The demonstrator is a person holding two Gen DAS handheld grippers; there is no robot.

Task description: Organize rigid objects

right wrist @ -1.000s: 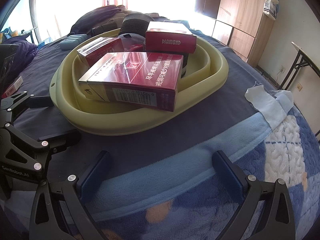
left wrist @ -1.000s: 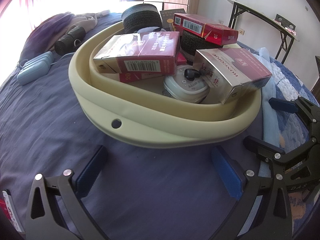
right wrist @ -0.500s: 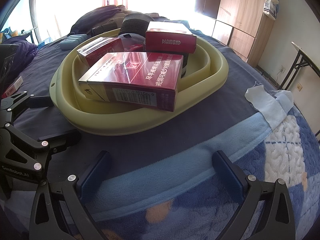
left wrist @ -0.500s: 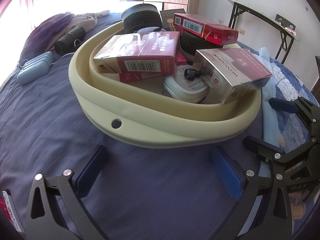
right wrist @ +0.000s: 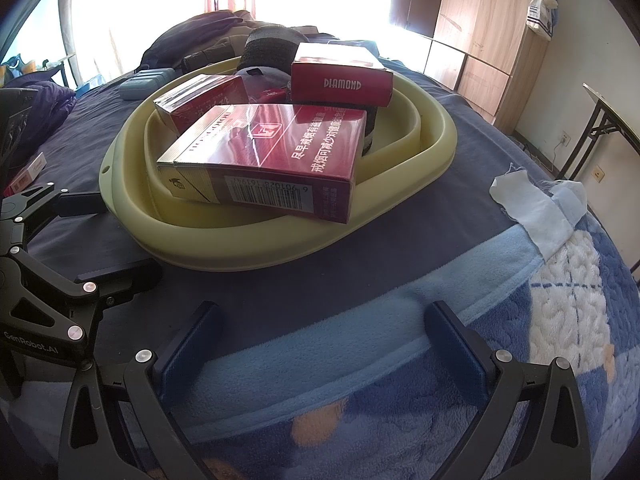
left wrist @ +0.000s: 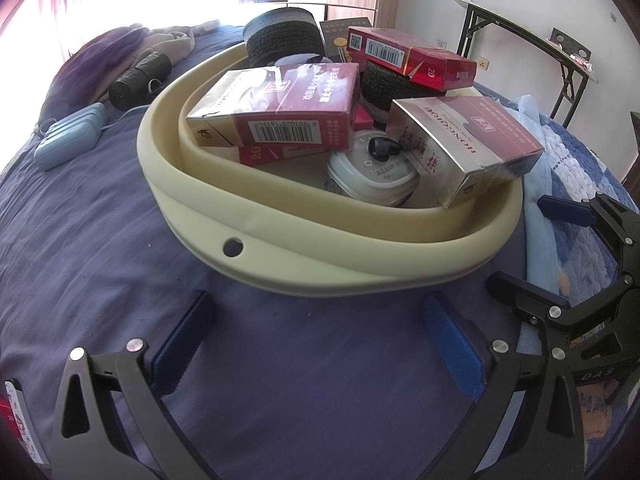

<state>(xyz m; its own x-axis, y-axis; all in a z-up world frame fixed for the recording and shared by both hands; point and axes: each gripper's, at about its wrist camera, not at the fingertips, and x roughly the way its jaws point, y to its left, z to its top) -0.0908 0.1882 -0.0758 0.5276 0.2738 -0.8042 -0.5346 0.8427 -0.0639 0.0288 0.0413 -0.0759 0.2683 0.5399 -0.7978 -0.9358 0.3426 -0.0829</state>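
A cream collapsible basin (left wrist: 304, 264) sits on the bed and holds several red cigarette boxes (left wrist: 280, 116), black foam rolls (left wrist: 284, 36) and a white round case (left wrist: 372, 172). It also shows in the right wrist view (right wrist: 256, 248), with a large red box (right wrist: 272, 156) lying on its near rim. My left gripper (left wrist: 316, 344) is open and empty just in front of the basin. My right gripper (right wrist: 324, 340) is open and empty over the blue blanket, short of the basin. Each gripper shows at the edge of the other's view.
A pale blue multi-socket strip (left wrist: 68, 136) and a black bundle (left wrist: 140, 80) lie on the dark sheet left of the basin. A small red box (right wrist: 28, 172) lies at the far left. A folding table (left wrist: 528, 32) stands by the wall. A wardrobe (right wrist: 488, 24) stands behind.
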